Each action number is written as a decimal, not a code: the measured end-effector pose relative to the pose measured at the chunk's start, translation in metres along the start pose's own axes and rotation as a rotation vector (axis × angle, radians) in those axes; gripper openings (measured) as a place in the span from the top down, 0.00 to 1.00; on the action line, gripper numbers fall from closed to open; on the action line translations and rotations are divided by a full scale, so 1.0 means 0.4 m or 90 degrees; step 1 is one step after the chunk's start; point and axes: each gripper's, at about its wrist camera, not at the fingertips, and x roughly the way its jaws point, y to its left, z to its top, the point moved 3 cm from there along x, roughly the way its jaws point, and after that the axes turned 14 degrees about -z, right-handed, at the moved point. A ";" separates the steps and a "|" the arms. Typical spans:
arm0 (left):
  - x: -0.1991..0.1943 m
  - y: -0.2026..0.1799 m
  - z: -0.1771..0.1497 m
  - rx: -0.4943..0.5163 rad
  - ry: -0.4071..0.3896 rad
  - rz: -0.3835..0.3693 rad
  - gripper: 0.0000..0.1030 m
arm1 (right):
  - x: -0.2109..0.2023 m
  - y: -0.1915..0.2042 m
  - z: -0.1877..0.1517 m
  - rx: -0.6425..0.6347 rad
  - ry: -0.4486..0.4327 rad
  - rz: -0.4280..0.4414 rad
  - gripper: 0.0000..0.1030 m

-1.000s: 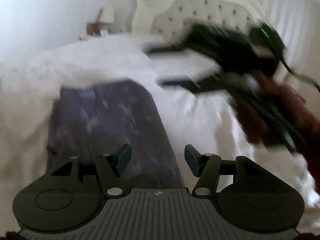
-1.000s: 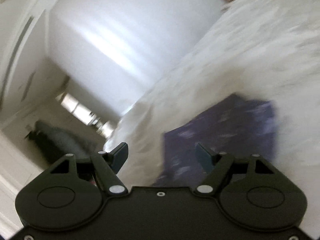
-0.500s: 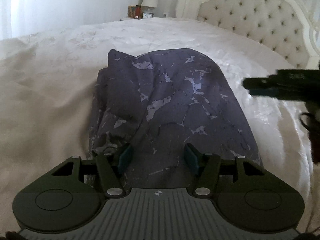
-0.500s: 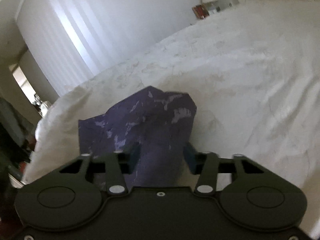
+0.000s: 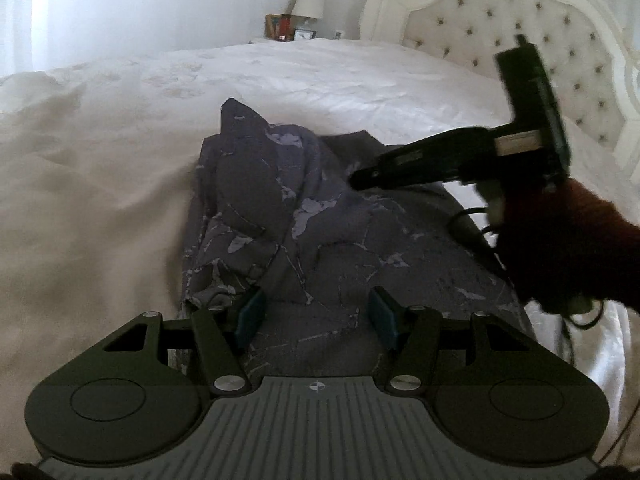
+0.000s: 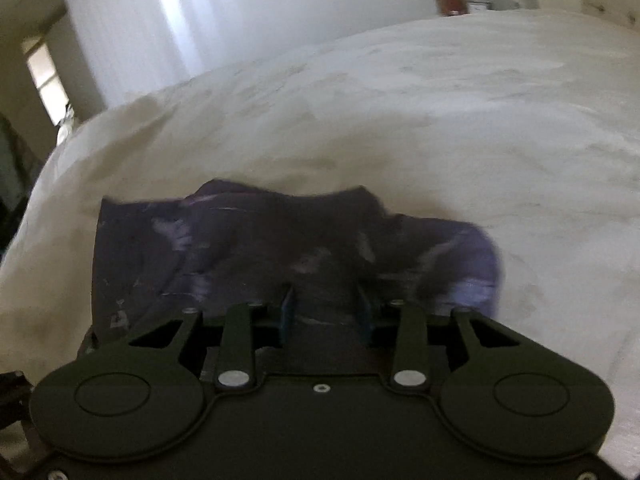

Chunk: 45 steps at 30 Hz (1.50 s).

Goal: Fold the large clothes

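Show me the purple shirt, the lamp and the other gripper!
shirt (image 5: 320, 216): left wrist view, its patterned middle.
lamp (image 5: 309, 0): left wrist view, its white shade.
right gripper (image 5: 356, 178): left wrist view, its fingertips over the shirt.

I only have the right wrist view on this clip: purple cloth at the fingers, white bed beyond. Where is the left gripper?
Observer: The left gripper is over the near end of the same purple garment, jaws open, nothing pinched.
Operator: How does my right gripper sit from that side?
Observer: The right gripper reaches in from the right, with its tip over the garment's middle. I cannot tell whether it touches.
Operator: Who is holding it?
Observer: An arm in a dark red sleeve holds it in front of the tufted headboard.
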 end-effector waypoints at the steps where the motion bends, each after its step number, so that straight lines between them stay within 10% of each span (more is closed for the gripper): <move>1: 0.000 0.001 0.000 -0.001 0.001 0.003 0.45 | 0.002 0.016 -0.001 -0.018 -0.005 -0.009 0.55; 6: -0.002 -0.004 0.005 -0.010 -0.005 -0.002 0.44 | -0.013 0.009 -0.010 -0.014 -0.018 -0.001 0.53; 10: -0.005 -0.006 0.003 -0.015 -0.024 -0.041 0.24 | -0.055 -0.008 -0.022 0.004 -0.041 0.040 0.20; 18: -0.057 -0.002 0.023 -0.051 -0.063 -0.078 0.17 | -0.178 -0.074 -0.071 0.065 -0.089 0.064 0.01; 25: -0.077 0.048 0.054 -0.080 -0.061 -0.045 0.03 | -0.191 -0.232 -0.133 0.234 -0.048 0.069 0.01; 31: -0.027 0.124 0.019 -0.166 0.043 -0.052 0.00 | -0.152 -0.278 -0.184 0.325 0.000 0.135 0.01; 45: 0.036 0.153 0.016 -0.249 0.094 -0.117 0.00 | -0.061 -0.202 -0.195 0.324 0.045 0.243 0.00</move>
